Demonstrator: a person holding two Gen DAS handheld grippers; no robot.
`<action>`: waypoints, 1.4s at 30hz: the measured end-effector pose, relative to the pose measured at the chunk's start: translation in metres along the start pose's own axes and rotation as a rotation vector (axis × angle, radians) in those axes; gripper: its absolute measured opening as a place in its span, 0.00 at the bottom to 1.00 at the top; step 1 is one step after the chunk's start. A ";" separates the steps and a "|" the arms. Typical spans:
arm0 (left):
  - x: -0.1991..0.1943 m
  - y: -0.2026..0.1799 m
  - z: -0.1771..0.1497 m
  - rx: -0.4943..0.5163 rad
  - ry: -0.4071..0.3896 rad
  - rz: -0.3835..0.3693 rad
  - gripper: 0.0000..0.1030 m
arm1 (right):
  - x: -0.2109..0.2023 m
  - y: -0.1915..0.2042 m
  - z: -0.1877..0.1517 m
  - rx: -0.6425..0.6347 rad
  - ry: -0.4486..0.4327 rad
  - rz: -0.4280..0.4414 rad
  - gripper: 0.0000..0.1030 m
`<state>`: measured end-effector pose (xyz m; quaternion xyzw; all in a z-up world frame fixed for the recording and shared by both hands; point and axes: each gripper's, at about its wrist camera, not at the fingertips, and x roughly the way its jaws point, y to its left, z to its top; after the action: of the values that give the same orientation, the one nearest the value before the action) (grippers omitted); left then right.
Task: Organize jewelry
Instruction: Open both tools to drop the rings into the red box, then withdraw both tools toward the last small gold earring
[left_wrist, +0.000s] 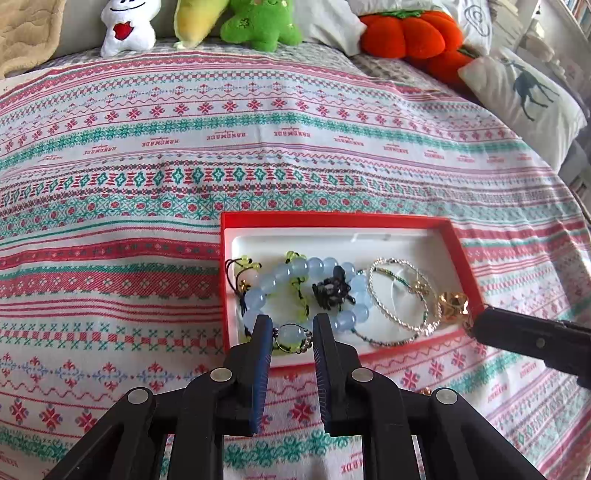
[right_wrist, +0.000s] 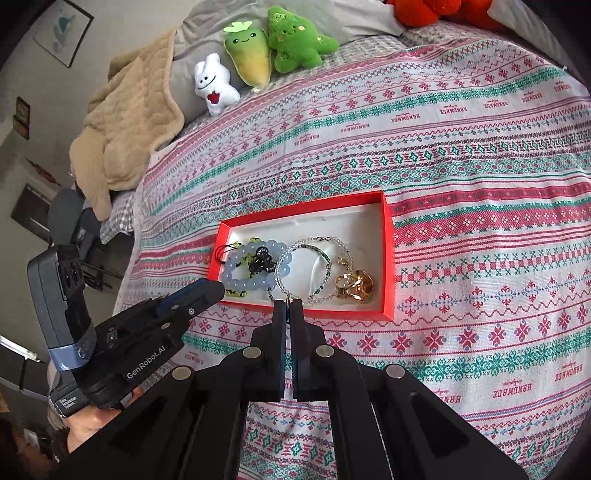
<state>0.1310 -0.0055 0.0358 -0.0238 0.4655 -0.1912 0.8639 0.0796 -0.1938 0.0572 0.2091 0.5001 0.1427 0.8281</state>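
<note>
- Red box (left_wrist: 463, 254) lies on the patterned bedspread (left_wrist: 258, 147), jewelry piled in its white insert.
- Left gripper (left_wrist: 290, 334) pinches a pale bead charm (left_wrist: 290, 334) over the box's near edge; lift clear of the blue bead bracelet (left_wrist: 306, 269).
- Right gripper (right_wrist: 288, 303) is pressed together, seemingly on a thin gold piece; confirm before pulling.

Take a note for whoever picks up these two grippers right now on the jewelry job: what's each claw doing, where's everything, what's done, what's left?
Left claw: seems closed on a pale bead charm at the near edge of the red box.
Right claw: shut at the near rim; a tiny gold bit shows at its tip, unclear whether held.
In the box, overlapping: blue bead bracelet, silver bangle, gold rings, black piece.
Done: visible jewelry is in the box.
Left: probably separating and arranging the pieces.
</note>
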 end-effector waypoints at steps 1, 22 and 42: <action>0.002 -0.001 0.001 -0.003 -0.001 0.002 0.16 | 0.002 0.000 0.001 0.003 -0.001 -0.004 0.01; -0.008 -0.009 0.004 -0.001 -0.027 0.012 0.52 | 0.017 -0.019 0.018 0.077 -0.018 -0.007 0.03; -0.032 -0.013 -0.028 0.071 0.035 0.095 0.88 | -0.011 -0.004 -0.004 -0.055 -0.017 -0.057 0.49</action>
<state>0.0879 -0.0025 0.0484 0.0324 0.4740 -0.1665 0.8640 0.0711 -0.2013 0.0623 0.1733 0.4949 0.1309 0.8414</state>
